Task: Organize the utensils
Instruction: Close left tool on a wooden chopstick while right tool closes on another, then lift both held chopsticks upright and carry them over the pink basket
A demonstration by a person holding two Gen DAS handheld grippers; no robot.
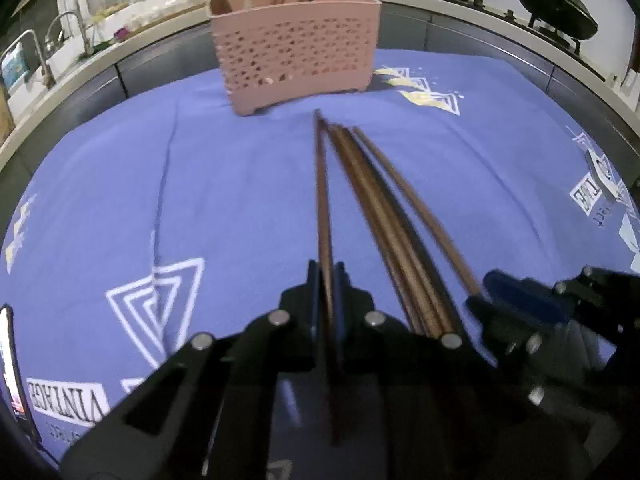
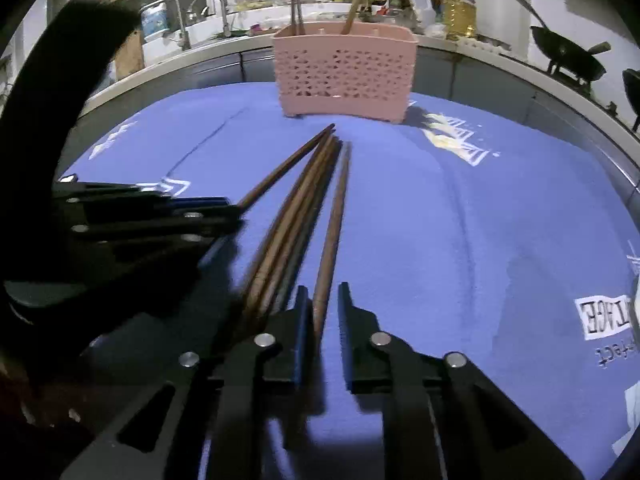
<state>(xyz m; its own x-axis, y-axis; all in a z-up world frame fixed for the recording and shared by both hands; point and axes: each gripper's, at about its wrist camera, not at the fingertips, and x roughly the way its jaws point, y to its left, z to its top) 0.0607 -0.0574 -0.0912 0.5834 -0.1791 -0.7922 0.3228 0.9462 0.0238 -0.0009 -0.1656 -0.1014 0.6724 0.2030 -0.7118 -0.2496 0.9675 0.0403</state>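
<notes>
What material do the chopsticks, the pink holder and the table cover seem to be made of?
Chopsticks: probably wood, dark brown, matt, with faint lengthwise grain.
Pink holder: likely moulded plastic, smooth, with regular perforations.
Table cover: woven cloth, blue with white print, visibly creased.

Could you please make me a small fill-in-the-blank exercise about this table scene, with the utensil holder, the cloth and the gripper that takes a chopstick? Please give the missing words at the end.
1. The perforated utensil holder is ___ in colour.
2. The holder stands on a ___ cloth with white printed patterns.
3. The left gripper is ___ on one brown chopstick.

Missing words: pink; blue; shut.
</notes>
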